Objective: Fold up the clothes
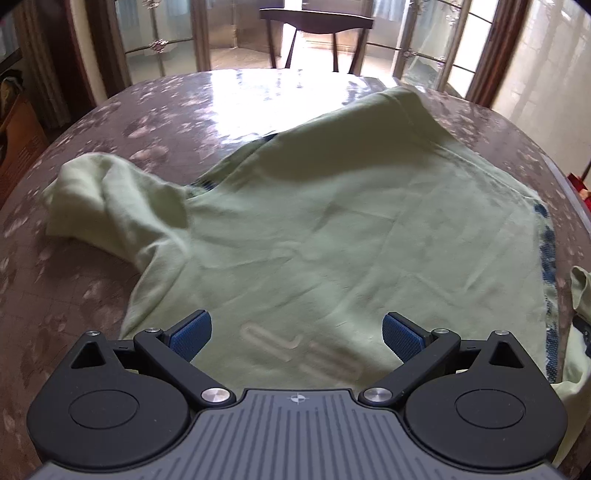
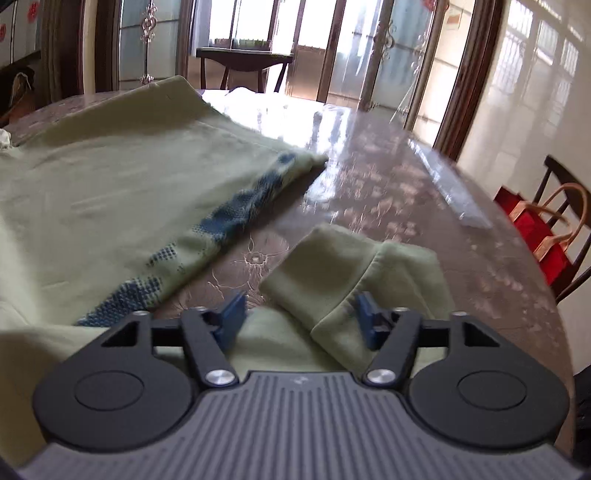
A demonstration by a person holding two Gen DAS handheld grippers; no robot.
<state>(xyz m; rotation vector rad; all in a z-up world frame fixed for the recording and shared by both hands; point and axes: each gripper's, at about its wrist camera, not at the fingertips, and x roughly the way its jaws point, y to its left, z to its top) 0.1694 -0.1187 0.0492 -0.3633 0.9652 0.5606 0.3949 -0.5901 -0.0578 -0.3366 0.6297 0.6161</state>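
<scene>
Pale green cotton, a shirt spread back-up over a glossy brown flowered table. Directly ahead of and beneath the left gripper, jaws spread wide, blue pads hovering apart over the cloth with faint raised lettering between them, nothing pinched. Off to that gripper's left, one sleeve bunched up on the tabletop; along its right, a blue patterned side panel running down the garment's edge. Beyond the far hem, bare shiny table and a dark wooden chair against glass doors. From the right gripper, the same shirt lying ahead and to the left, its blue checkered strip slanting away toward the far edge. Just ahead and between the jaws, the other sleeve, cuff end folded and resting on the table. Jaws half-spread, one blue pad beside bare cloth on the left, the other at the sleeve's right fold; not closed on the fabric, though contact at the right pad hard to judge through the blur. To the right past the table rim, a red bag with tan handles on a dark chair.
</scene>
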